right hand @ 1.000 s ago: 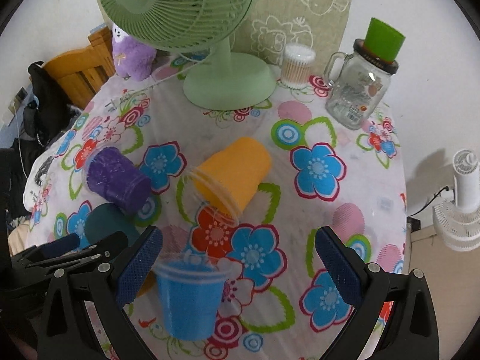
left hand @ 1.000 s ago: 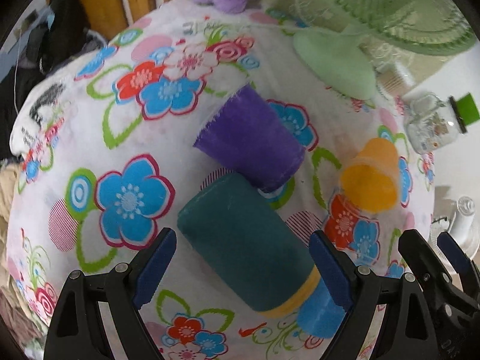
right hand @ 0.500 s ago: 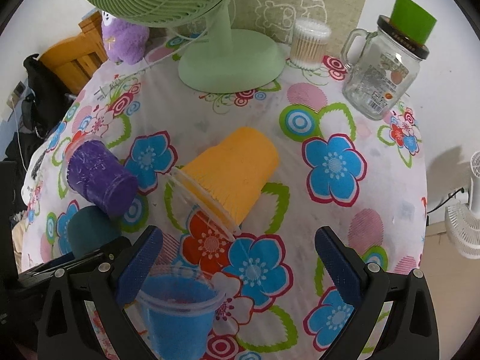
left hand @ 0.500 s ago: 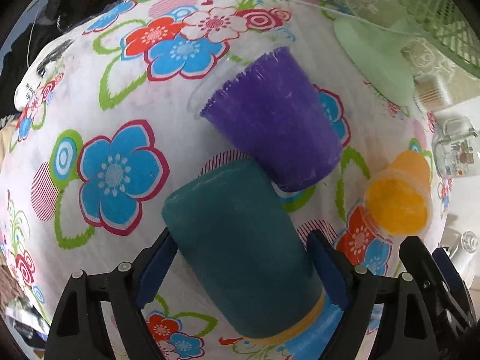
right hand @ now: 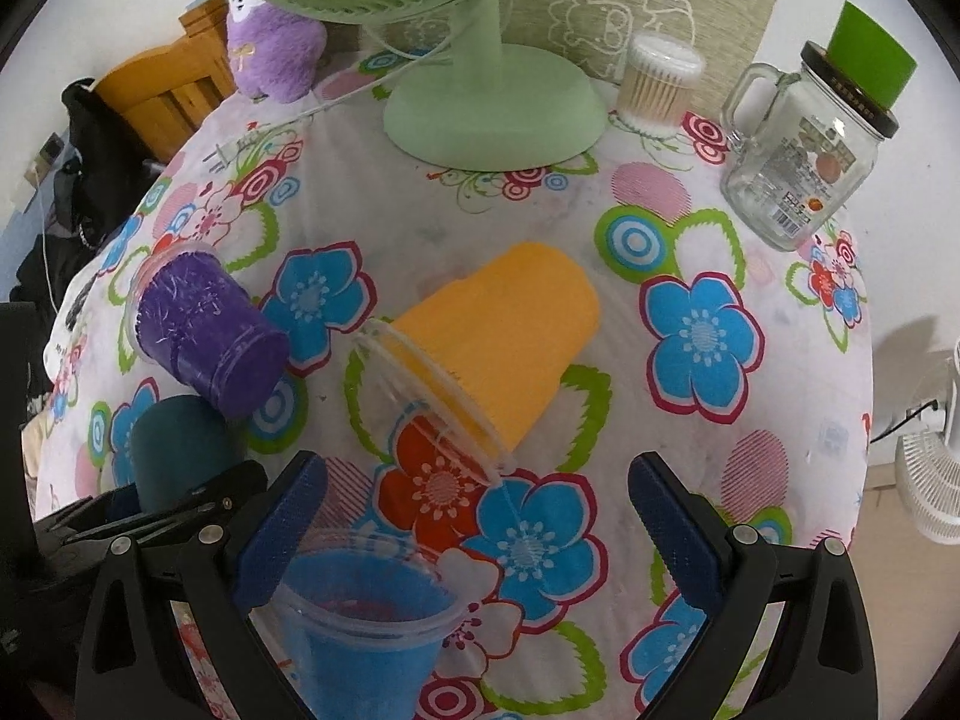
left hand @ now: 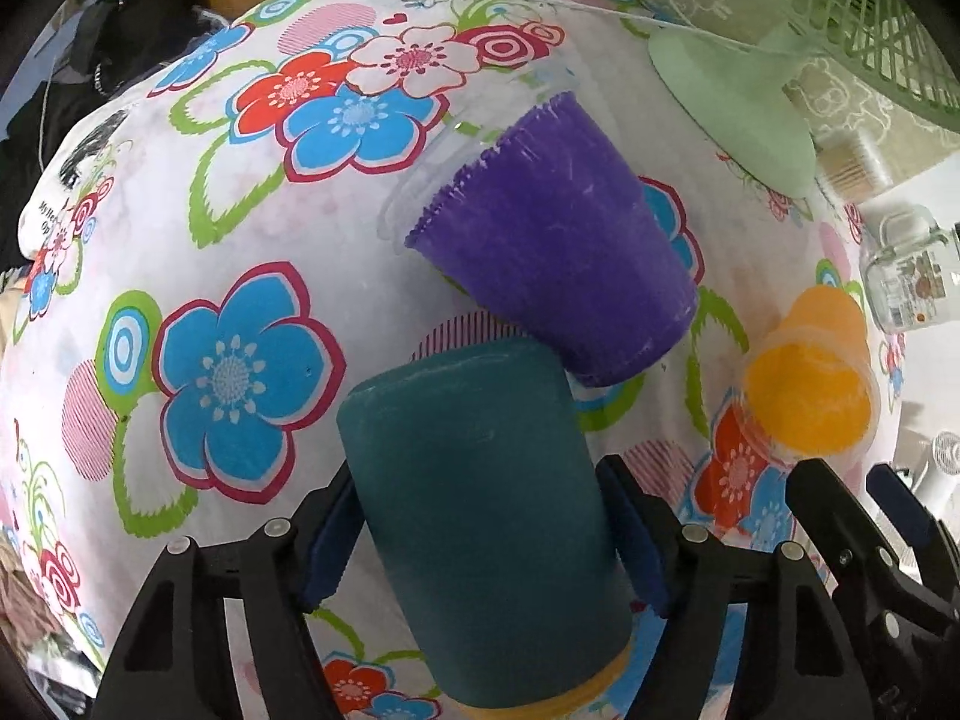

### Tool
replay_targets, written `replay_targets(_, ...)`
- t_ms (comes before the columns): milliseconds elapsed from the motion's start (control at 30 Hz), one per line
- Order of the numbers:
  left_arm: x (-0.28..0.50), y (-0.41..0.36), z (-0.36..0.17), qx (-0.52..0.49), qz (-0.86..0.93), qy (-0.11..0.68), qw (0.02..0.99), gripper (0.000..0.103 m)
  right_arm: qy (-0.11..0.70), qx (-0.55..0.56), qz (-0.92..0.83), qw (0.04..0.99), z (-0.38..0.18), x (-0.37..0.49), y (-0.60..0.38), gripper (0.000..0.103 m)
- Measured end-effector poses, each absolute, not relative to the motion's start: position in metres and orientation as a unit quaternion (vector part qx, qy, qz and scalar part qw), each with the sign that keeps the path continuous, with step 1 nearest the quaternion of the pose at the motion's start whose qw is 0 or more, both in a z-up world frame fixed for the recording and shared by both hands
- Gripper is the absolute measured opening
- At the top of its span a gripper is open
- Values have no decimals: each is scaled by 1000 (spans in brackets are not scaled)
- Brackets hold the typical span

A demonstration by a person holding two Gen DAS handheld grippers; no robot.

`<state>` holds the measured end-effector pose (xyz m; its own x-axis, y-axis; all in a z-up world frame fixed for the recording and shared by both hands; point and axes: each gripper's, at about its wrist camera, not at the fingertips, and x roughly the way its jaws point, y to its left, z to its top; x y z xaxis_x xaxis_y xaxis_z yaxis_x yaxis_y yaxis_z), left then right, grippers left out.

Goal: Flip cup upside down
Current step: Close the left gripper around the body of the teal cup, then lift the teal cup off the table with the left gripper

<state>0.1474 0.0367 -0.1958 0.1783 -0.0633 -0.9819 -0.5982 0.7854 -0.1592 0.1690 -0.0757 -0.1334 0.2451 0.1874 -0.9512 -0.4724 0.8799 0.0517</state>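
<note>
A dark teal cup with a yellow band at its near end lies on its side on the flowered tablecloth. My left gripper is shut on it, both blue pads pressing its sides. It also shows at the left of the right wrist view. A purple cup lies on its side just beyond it, touching it. An orange cup lies on its side in the middle. A blue cup stands upright near my open, empty right gripper, by its left finger.
A green table fan stands at the back. A glass mug jar with a green lid and a tub of cotton swabs stand at the back right. A purple plush and a wooden chair are at the back left.
My left gripper moved forward around the teal cup and closed its pads on it. My right gripper moved forward toward the orange cup and stayed open.
</note>
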Motion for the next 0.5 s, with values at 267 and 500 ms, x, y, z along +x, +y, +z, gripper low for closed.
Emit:
replay_targets(267, 116, 57, -186, -219, 147, 635, 726, 74, 572, -130, 219, 780, -129, 155, -68, 101)
replay_targets(500, 89, 51, -163, -164, 98, 642, 743, 73, 582, -109, 208, 778, -124, 134, -72, 101)
